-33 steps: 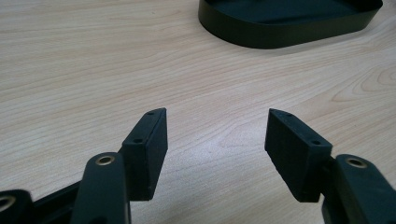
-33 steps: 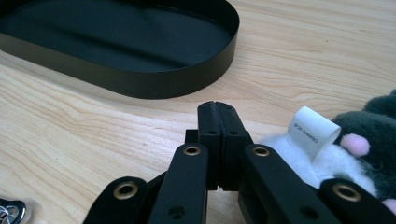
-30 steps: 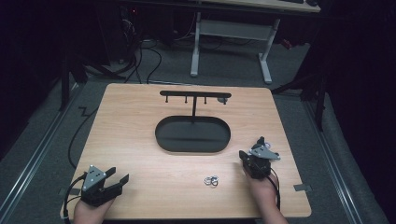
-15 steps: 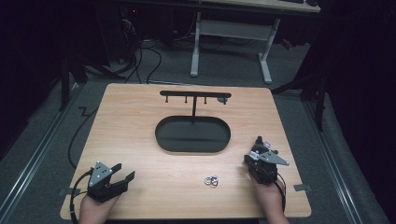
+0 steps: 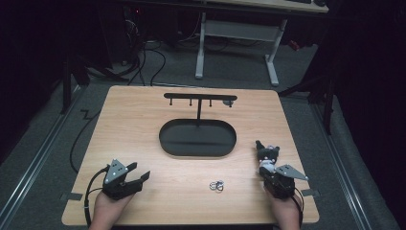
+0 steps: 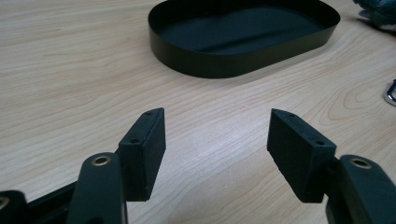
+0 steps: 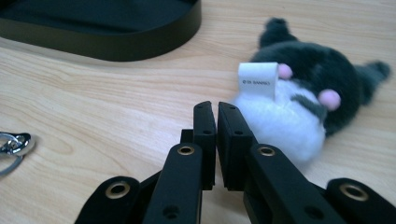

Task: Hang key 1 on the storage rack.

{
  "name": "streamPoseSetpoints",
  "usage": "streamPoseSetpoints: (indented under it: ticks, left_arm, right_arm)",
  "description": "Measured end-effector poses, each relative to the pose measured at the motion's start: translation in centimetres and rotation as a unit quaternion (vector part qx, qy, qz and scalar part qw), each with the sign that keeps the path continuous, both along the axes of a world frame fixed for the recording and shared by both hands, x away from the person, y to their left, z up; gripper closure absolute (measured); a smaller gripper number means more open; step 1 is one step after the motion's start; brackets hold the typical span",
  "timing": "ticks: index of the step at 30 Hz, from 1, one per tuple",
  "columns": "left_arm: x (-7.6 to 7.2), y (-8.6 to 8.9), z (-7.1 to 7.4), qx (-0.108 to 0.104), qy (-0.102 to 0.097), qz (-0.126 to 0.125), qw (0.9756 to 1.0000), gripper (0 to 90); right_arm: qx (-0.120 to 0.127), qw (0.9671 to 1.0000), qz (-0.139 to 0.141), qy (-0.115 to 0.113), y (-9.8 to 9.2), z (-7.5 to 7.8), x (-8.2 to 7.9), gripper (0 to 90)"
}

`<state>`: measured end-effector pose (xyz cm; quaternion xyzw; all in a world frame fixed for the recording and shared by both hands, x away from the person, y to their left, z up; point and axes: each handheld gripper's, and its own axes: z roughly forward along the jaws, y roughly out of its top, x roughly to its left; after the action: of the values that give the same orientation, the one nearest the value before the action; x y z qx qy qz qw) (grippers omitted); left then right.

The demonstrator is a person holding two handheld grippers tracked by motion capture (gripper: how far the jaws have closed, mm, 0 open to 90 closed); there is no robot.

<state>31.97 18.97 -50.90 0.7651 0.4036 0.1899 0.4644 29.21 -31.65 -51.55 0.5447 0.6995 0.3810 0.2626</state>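
A small black-and-white plush toy point(image 5: 265, 154) with pink ears and a white tag lies on the wooden table point(image 5: 143, 124), right of the black oval tray point(image 5: 197, 139). My right gripper point(image 5: 269, 173) sits just behind the plush toy point(image 7: 303, 98). In the right gripper view my right gripper point(image 7: 216, 109) is shut with nothing between its jaws. My left gripper point(image 5: 141, 181) rests near the front left, pointing right. In the left gripper view my left gripper point(image 6: 217, 126) is open and holds nothing. A metal keyring point(image 5: 216, 185) lies between the two grippers.
A black stand point(image 5: 198, 98) with a crossbar of small hooks rises behind the tray point(image 6: 243, 51). The keyring point(image 7: 11, 144) lies left of my right jaws and shows as the keyring point(image 6: 391, 92) at the right edge of the left gripper view. Cables and desk legs stand on the floor beyond the table.
My right gripper has drawn back toward the near edge and to the right, leaving the plush toy lying ahead of it. My left gripper has slid to the right.
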Motion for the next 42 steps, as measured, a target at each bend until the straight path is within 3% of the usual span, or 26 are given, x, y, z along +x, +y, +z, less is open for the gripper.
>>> streamPoseSetpoints:
  ticks: [7, 22, 28, 29, 31, 34, 38, 42]
  left_arm:
    - [0.7, -1.2, 0.0, -0.001, -0.001, -0.015, 0.9999, 37.9]
    - [0.8, -1.6, 0.0, -0.005, 0.000, -0.023, 0.9997, 37.7]
    - [1.0, -1.3, 0.3, -0.008, 0.013, -0.009, 0.9998, 37.6]
    - [1.1, -1.2, 0.5, -0.015, 0.017, -0.007, 0.9997, 37.0]
    - [0.8, -1.3, 0.2, -0.002, 0.007, -0.001, 1.0000, 36.8]
    - [0.7, -1.3, -0.5, -0.016, 0.018, -0.001, 0.9997, 36.8]
    - [0.6, -1.6, -0.5, -0.010, 0.009, -0.014, 0.9998, 36.8]
    - [0.5, -1.7, -0.8, 0.003, 0.008, -0.033, 0.9994, 36.8]
  right_arm:
    - [0.003, 0.9998, -0.019, 0.002, -1.2, -0.1, -1.1, 86.3]
    - [0.011, 0.9973, -0.072, -0.001, -4.7, 0.0, -1.5, 84.1]
    - [0.010, 0.9979, -0.062, -0.010, -4.2, 0.5, -2.0, 83.4]
    - [0.010, 0.9988, -0.046, -0.014, -3.7, 0.7, -2.1, 83.2]
    - [0.008, 0.9991, -0.040, -0.013, -3.4, 0.7, -2.1, 83.0]
    - [0.008, 0.9997, -0.021, -0.013, -2.6, 0.7, -1.8, 82.2]
    - [-0.005, 0.9999, -0.001, -0.011, -1.1, 0.8, -1.4, 81.9]
    - [-0.003, 1.0000, 0.007, -0.002, -0.4, 0.9, -1.1, 80.6]
